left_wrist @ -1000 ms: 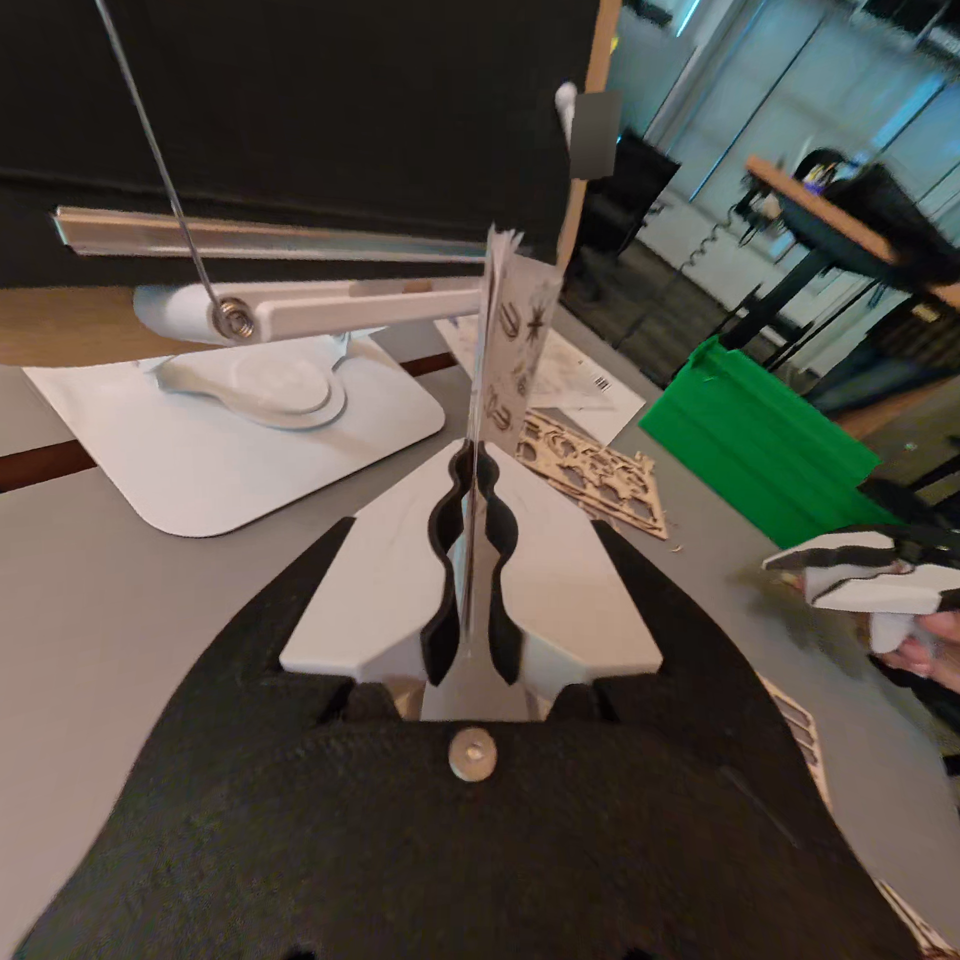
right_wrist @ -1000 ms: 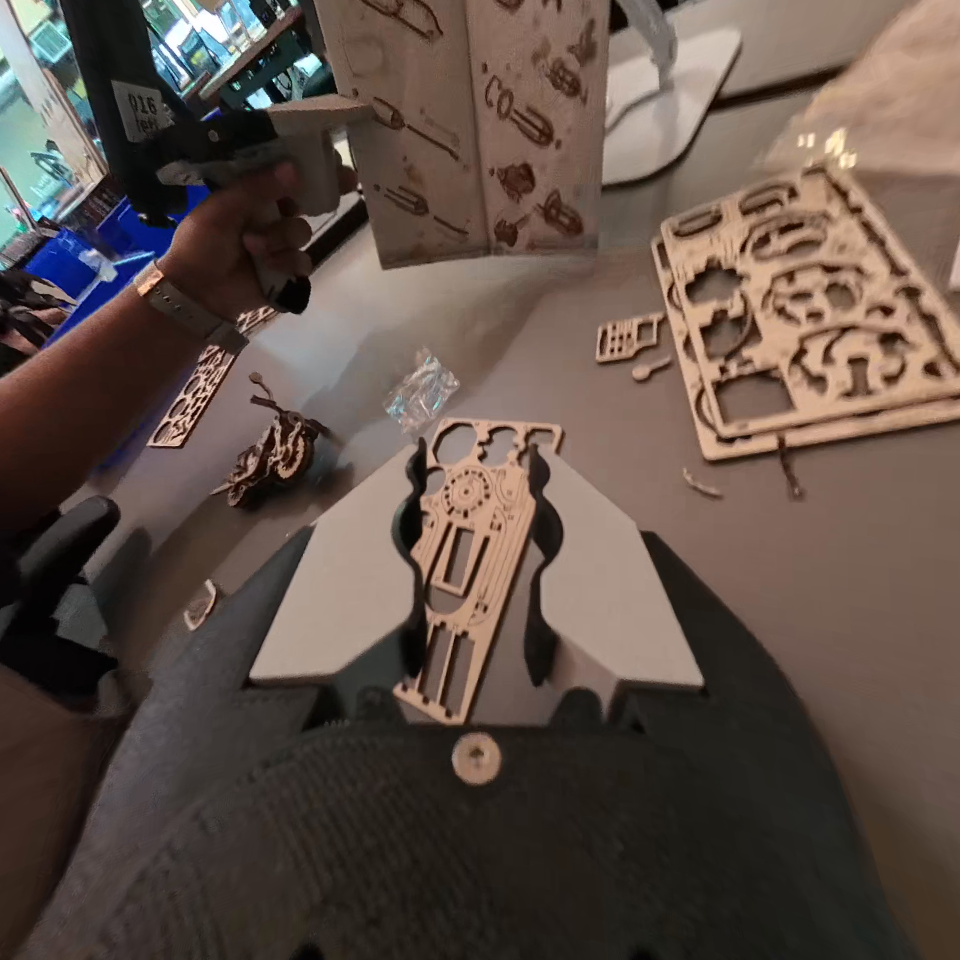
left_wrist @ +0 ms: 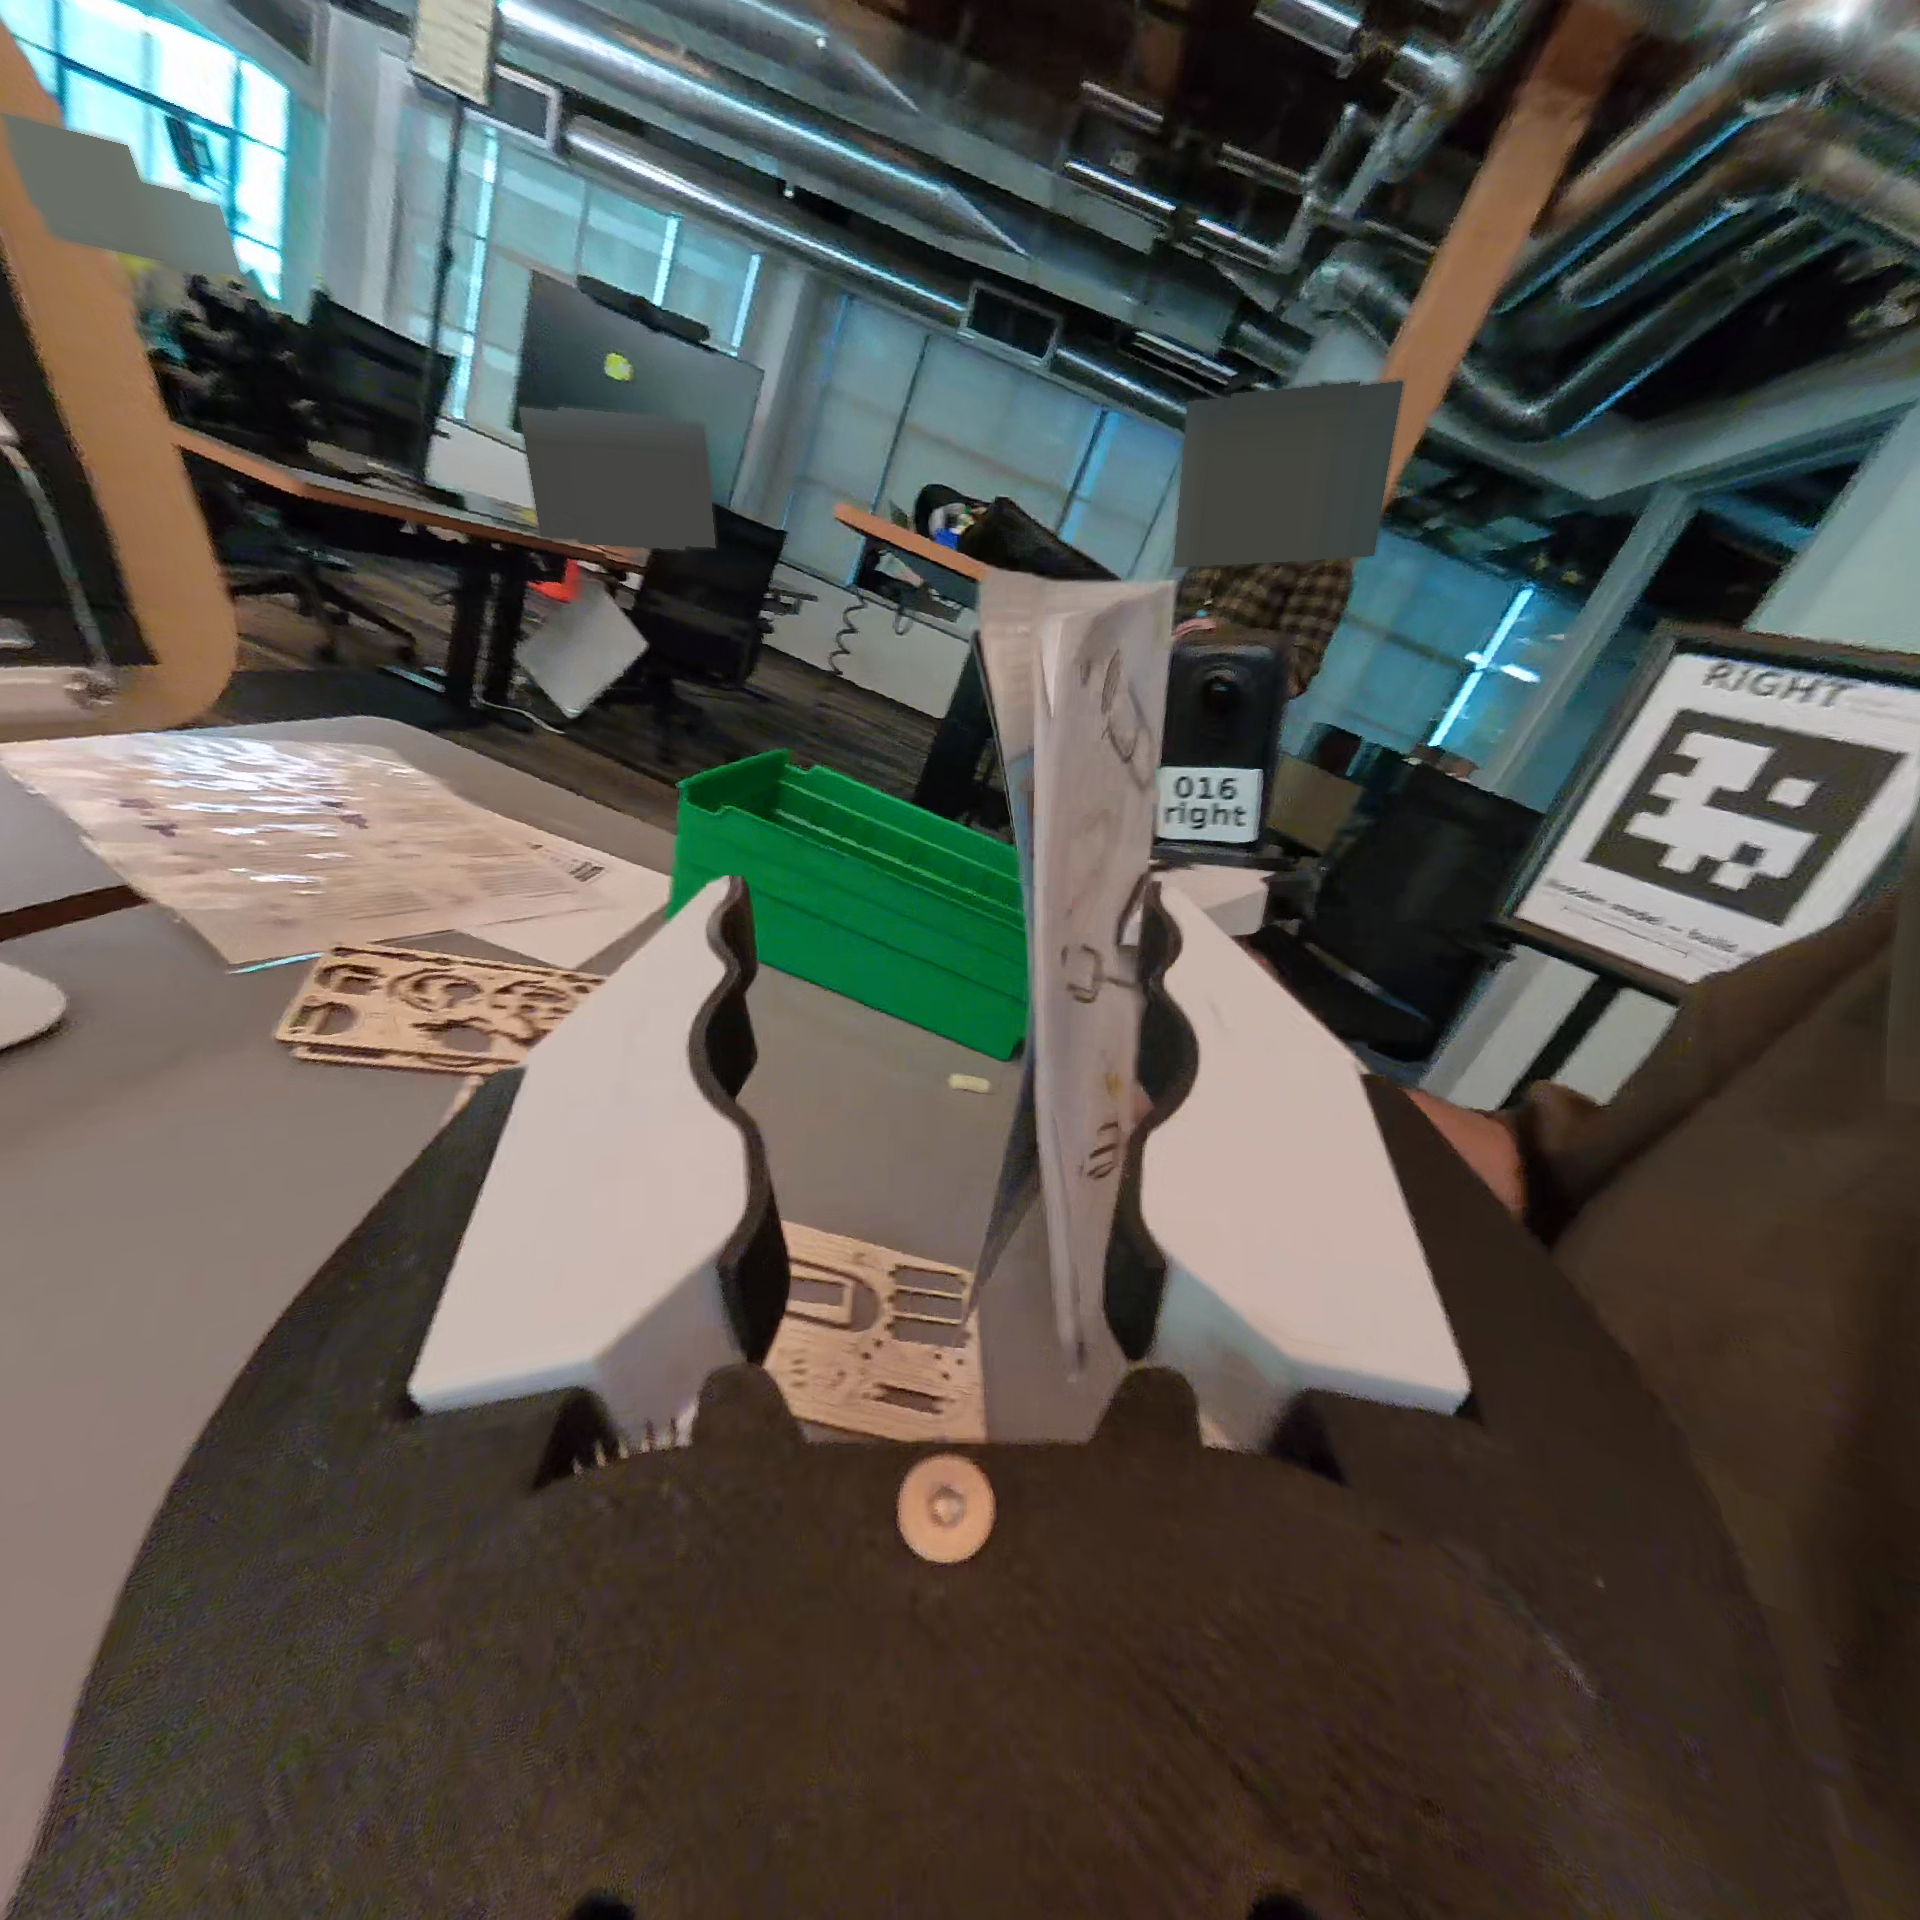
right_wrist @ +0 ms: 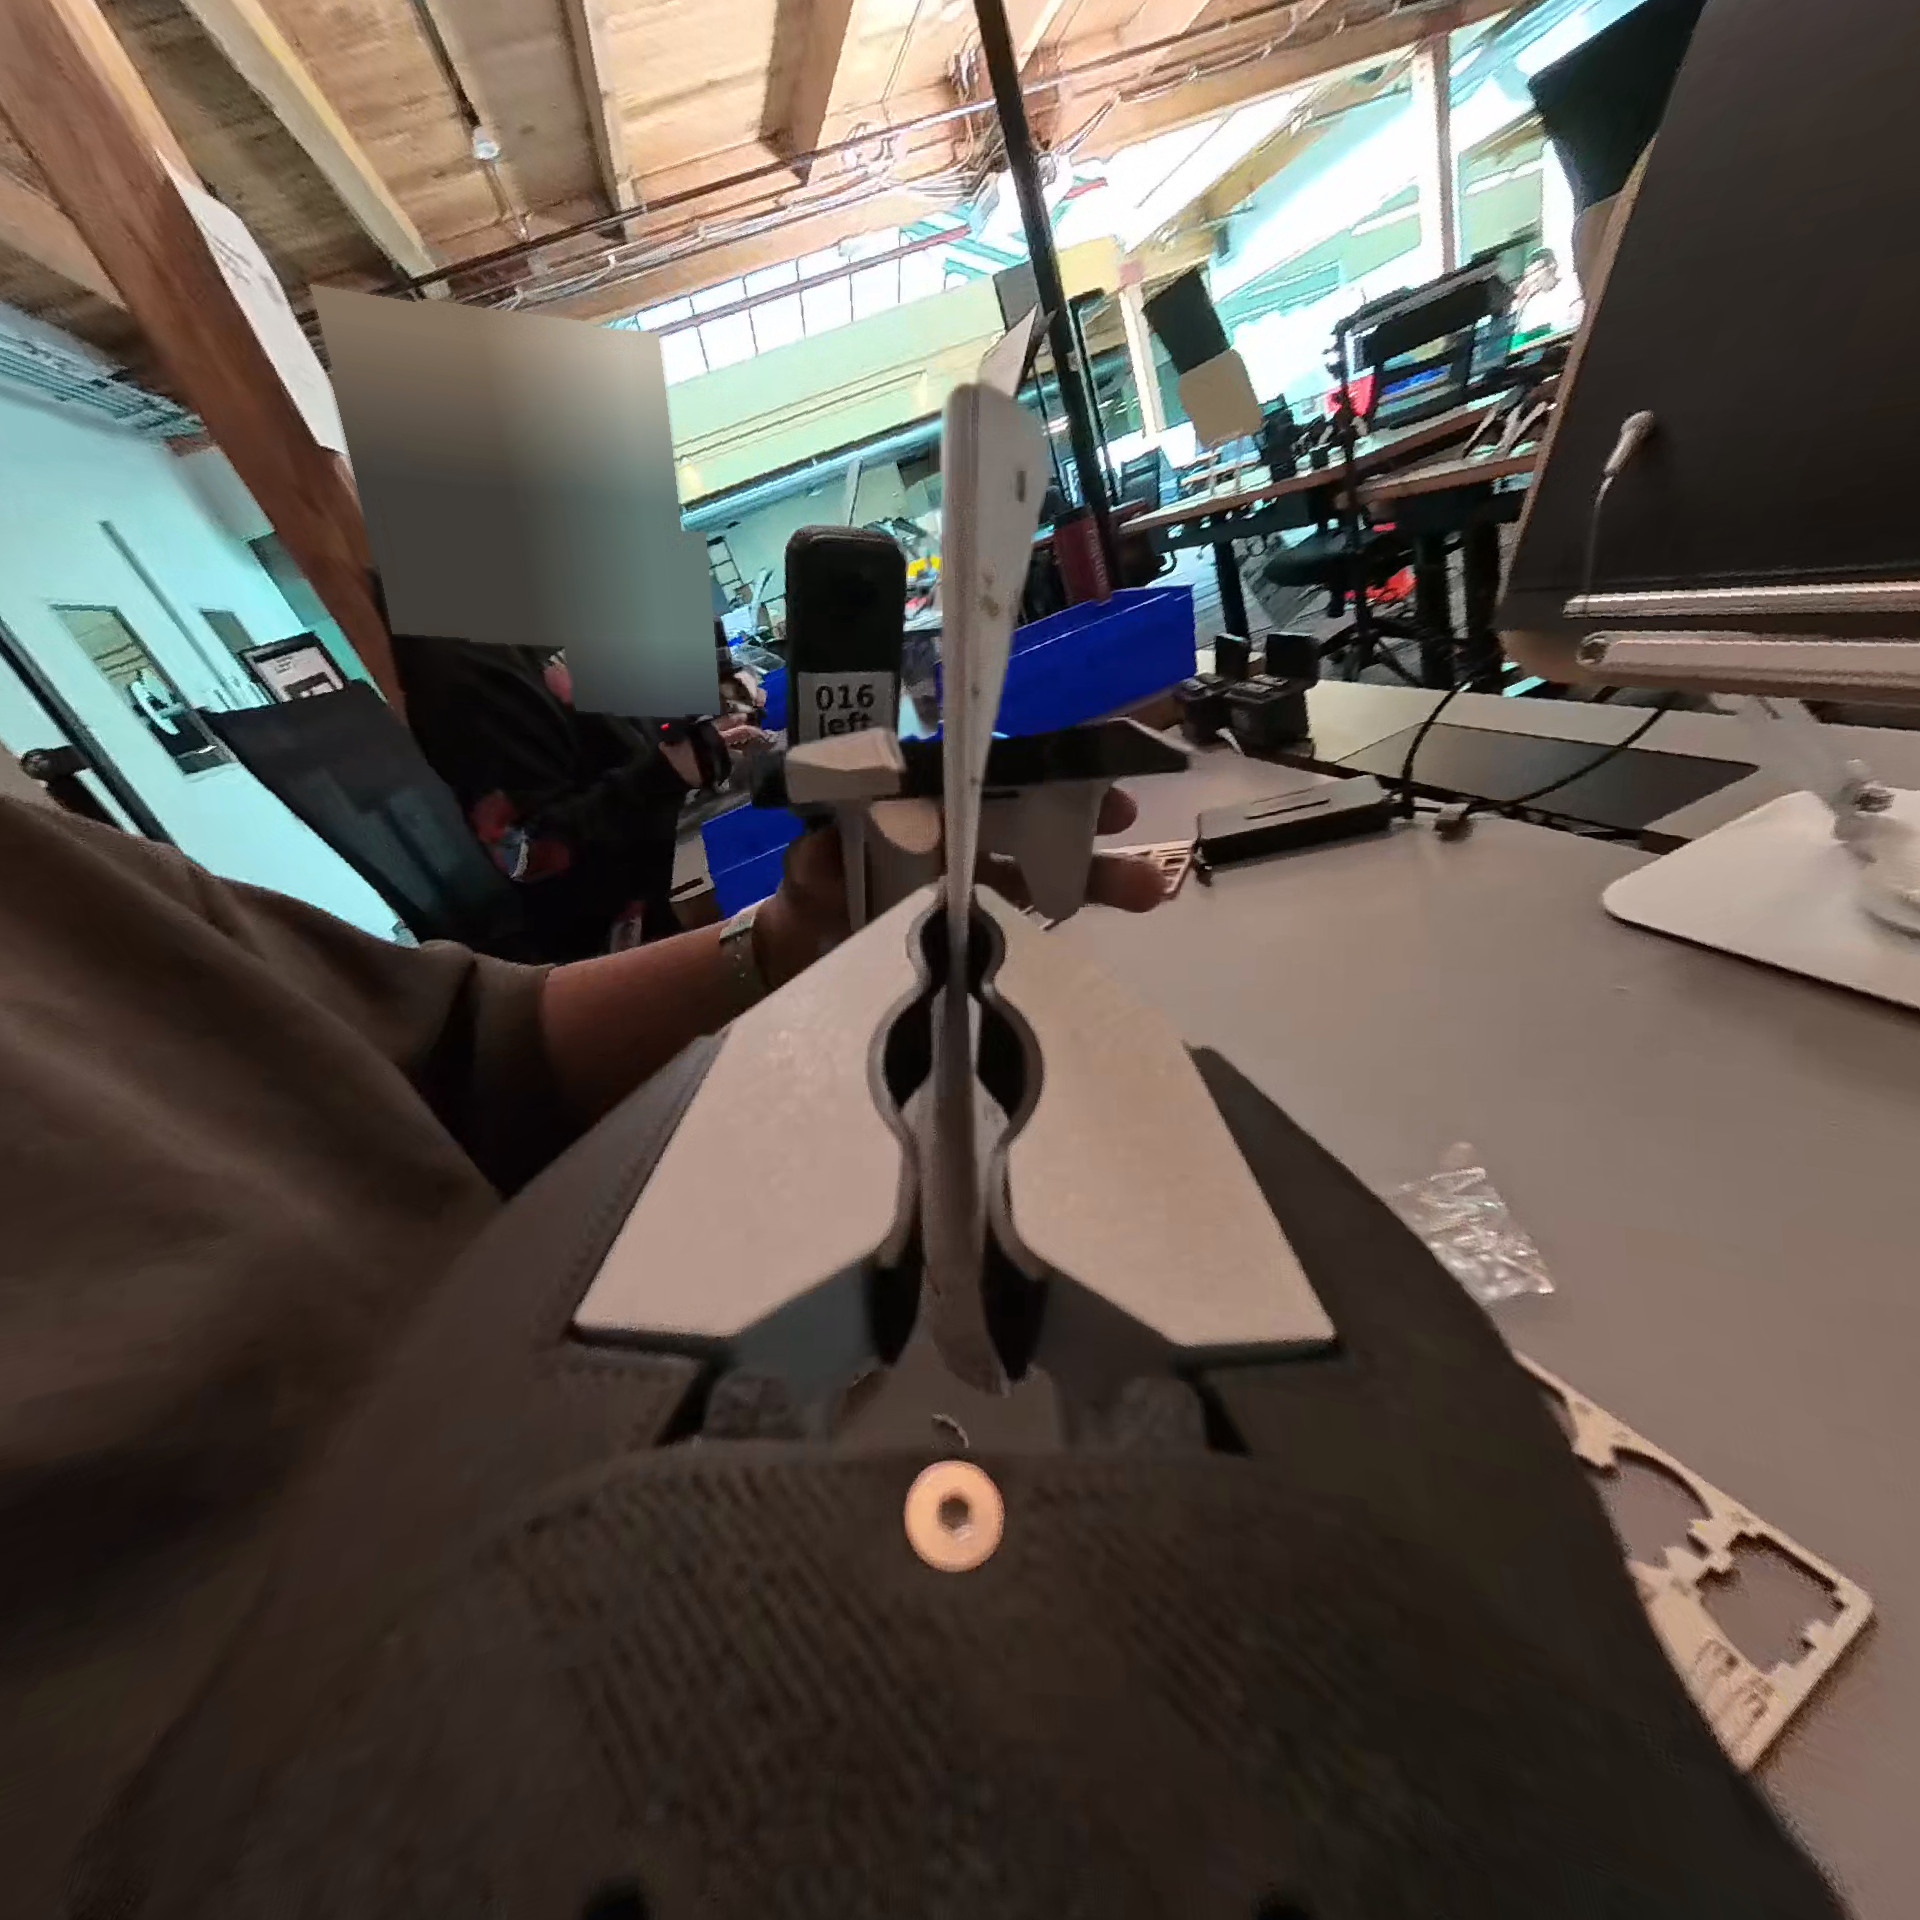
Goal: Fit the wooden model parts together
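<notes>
Both grippers swapped roles: my right gripper now pinches the instruction sheet; left gripper jaws released wide, parts unjoined.

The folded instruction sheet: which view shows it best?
The left wrist view. There the instruction sheet turns a printed face toward the camera, leaning against one side of the open jaws. The right wrist view shows it edge-on, a thin strip pinched between shut jaws.

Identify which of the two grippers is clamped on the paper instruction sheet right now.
The right gripper: it is shut on the upright instruction sheet. The left gripper is open, the sheet only leaning against one finger.
</notes>
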